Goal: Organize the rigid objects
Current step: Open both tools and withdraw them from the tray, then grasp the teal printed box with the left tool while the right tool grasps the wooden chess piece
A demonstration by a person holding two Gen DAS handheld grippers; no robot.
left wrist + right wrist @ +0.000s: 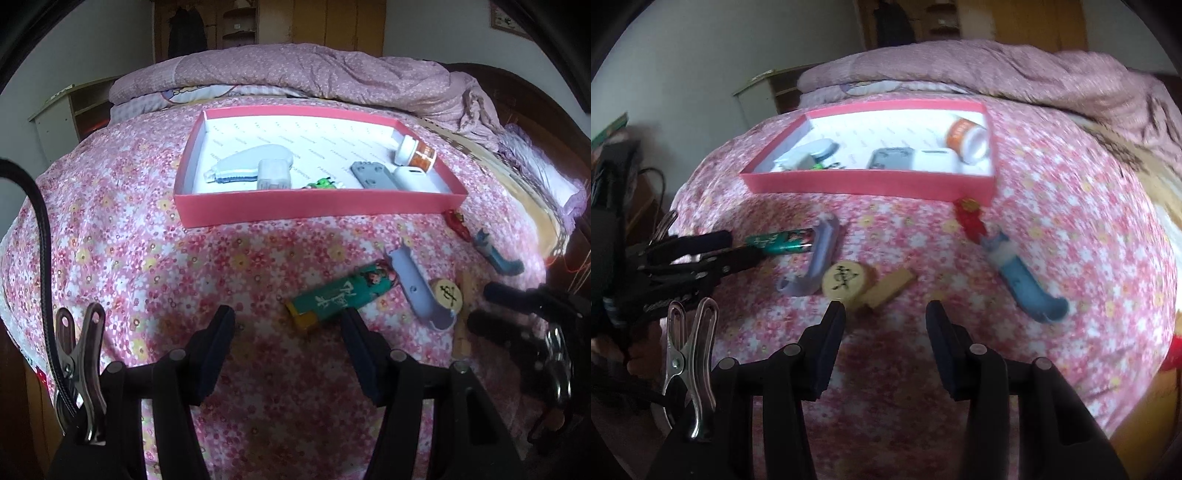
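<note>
A floral bedspread (147,258) carries a pink box (317,206) holding a grey-white gadget (255,166), a grey block (371,175) and a small white jar (413,149). In front of the box lie a green lighter (340,299), a lilac tray-like piece (417,291) and a blue figurine (1023,277), with a round wooden chess piece (846,282) touching the lilac piece. The left gripper (288,321) hovers with jaws spread and empty just beside the lighter, and the right gripper (884,314) hangs agape and empty, near the chess piece.

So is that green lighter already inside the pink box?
No, the green lighter lies on the flowered bedspread, outside the pink box and nearer the camera.
</note>
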